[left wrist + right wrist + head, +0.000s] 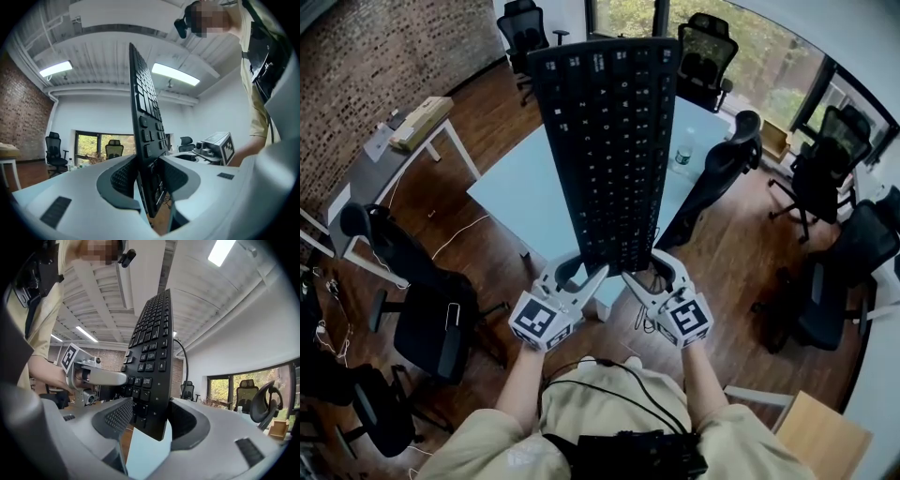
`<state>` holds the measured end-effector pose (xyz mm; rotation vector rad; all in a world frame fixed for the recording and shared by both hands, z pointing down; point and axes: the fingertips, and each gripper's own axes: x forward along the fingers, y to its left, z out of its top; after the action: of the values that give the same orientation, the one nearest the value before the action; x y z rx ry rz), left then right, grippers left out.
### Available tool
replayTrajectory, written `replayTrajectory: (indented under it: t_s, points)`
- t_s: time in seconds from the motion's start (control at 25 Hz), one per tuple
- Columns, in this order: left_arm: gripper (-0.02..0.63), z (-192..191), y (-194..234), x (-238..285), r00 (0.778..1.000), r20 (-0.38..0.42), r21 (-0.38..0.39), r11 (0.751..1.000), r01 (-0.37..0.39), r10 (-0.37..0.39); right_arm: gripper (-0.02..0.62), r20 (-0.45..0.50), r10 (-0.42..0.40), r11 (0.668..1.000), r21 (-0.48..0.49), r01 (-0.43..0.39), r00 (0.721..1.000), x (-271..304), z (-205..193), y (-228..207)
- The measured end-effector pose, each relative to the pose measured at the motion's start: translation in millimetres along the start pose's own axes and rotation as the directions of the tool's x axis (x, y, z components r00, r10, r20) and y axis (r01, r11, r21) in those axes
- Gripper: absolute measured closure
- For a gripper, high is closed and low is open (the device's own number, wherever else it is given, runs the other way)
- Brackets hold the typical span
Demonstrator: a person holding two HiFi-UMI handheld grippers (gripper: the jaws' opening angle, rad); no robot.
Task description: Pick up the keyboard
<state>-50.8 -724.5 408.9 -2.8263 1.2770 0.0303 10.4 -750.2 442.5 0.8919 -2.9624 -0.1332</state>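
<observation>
we have the keyboard [609, 150] lifted clear above the near corner of the worktop [511, 187], jaws of the left gripper [581, 272] and right gripper [654, 272] clamped on its near end, so we should hold both grips firm and level against twisting.

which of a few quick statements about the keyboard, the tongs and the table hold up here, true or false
1. The left tongs and the right tongs both clamp the near end of the keyboard. True.
2. The keyboard lies flat on the table. False: it is held up in the air, clear of the tabletop.
3. A bottle stands on the table. True.
4. The keyboard is white. False: it is black.
</observation>
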Motion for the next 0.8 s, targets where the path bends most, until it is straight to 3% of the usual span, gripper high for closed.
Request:
replayTrajectory:
  t_s: [0.52, 0.8]
  points:
    - [0.503, 7.6, -20.3, 7.9, 0.996, -0.044, -0.076, 0.994, 0.075, -0.078, 0.347, -0.03, -0.036, 0.999, -0.031, 0.035, 0.999, -8.4, -2.2, -9.8]
    - [0.503, 2.6, -17.5, 12.6, 0.997, -0.029, -0.082, 0.994, 0.069, -0.072, 0.35, -0.033, -0.023, 1.0, 0.019, 0.024, 0.999, -12.4, -1.0, -11.0]
